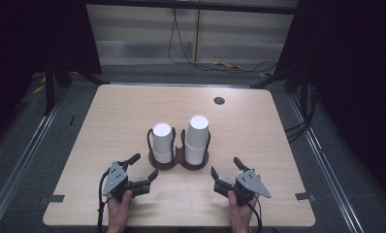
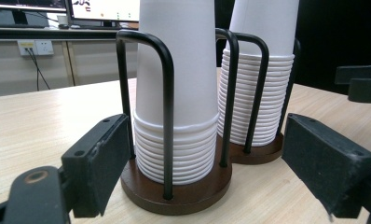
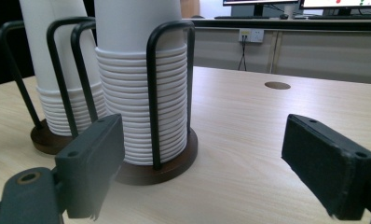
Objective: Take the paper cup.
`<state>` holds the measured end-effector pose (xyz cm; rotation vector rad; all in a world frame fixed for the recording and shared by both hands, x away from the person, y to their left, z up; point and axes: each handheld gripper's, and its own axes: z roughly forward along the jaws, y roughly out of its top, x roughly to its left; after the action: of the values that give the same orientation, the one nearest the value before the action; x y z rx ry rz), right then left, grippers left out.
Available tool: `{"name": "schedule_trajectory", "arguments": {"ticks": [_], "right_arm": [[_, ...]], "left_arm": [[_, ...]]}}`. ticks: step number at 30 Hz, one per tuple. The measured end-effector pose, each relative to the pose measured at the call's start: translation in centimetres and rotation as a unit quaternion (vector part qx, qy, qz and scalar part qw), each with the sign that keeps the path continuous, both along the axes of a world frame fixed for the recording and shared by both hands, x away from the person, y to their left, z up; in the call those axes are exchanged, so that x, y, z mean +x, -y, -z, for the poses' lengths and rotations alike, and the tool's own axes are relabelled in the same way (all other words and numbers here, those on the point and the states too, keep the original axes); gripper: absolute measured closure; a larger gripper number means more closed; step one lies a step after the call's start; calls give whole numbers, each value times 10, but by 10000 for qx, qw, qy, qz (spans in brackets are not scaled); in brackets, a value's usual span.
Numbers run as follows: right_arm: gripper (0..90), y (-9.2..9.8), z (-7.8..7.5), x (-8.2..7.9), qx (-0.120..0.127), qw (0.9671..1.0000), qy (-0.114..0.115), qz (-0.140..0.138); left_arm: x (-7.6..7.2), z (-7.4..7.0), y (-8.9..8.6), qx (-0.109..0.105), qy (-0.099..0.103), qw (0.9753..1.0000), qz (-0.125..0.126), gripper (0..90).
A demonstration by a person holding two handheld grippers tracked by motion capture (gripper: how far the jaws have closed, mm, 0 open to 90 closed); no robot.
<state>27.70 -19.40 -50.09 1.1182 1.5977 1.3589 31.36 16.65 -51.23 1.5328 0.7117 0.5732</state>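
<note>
A dark wooden cup holder (image 1: 179, 163) with black wire loops stands mid-table and carries two stacks of white paper cups. The left stack (image 1: 162, 142) is shorter than the right stack (image 1: 198, 137). My left gripper (image 1: 145, 165) rests near the front edge, open and empty, its jaws pointing at the left stack (image 2: 176, 93). My right gripper (image 1: 224, 165) is open and empty too, just right of the holder; in its view the right stack (image 3: 127, 88) rises close ahead on the left. Neither gripper touches the holder.
The wooden table (image 1: 108, 121) has a round cable hole (image 1: 219, 101) at the back right. Dark curtains and floor rails flank the table; cables lie on the floor behind it. In the left gripper view, the right gripper (image 2: 360, 83) shows at the right edge.
</note>
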Motion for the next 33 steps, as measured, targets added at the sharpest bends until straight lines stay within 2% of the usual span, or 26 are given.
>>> {"name": "schedule_trajectory", "arguments": {"ticks": [3, 4, 5, 7, 10, 11, 13, 15, 16, 20, 23, 25, 29, 33], "right_arm": [[128, 1, 0, -1, 36, 10000, 35, -34], [127, 1, 1, -2, 22, 9999, 132, -22], [127, 1, 1, -2, 7, 9999, 128, -28], [126, 1, 0, -3, 24, 9999, 124, 3], [126, 1, 1, -3, 39, 9999, 127, 21], [126, 0, 1, -3, -7, 9999, 146, 16], [126, -1, 1, -3, -45, 9998, 154, 85], [126, 0, 1, -2, -12, 9999, 146, 66], [126, 0, 0, -2, 40, 9999, 114, 73], [126, 1, 0, -2, 51, 9999, 107, 70], [126, 0, 0, -2, 0, 9999, 105, 79], [126, 0, 0, -2, 14, 9999, 98, 109], [126, 0, 1, -3, 17, 9998, 137, 152], [126, 0, 1, -3, 31, 9998, 179, 123]], "left_arm": [[0, 0, 2, 50, 3, 10000, 39, 152], [1, -1, 1, 142, 9, 9999, 76, 152], [1, -1, 1, 112, -1, 9999, 72, 152], [1, 0, -1, -82, -94, 9998, 177, 152], [1, 0, -2, -150, -86, 9997, 161, 153], [1, 1, -3, -264, -50, 9993, 248, 153], [3, 1, -4, -363, -88, 9985, 399, 149], [3, 0, -5, -299, -88, 9991, 275, 153], [3, 0, -4, -355, -127, 9990, 244, 154], [2, -4, -3, -219, -206, 9993, 210, 155], [3, -10, -4, -266, -163, 9990, 312, 156], [4, -16, -4, -55, -217, 9993, 298, 157], [5, -24, -7, -133, -208, 9990, 374, 161], [7, -29, -8, -121, -251, 9986, 448, 182]]}}
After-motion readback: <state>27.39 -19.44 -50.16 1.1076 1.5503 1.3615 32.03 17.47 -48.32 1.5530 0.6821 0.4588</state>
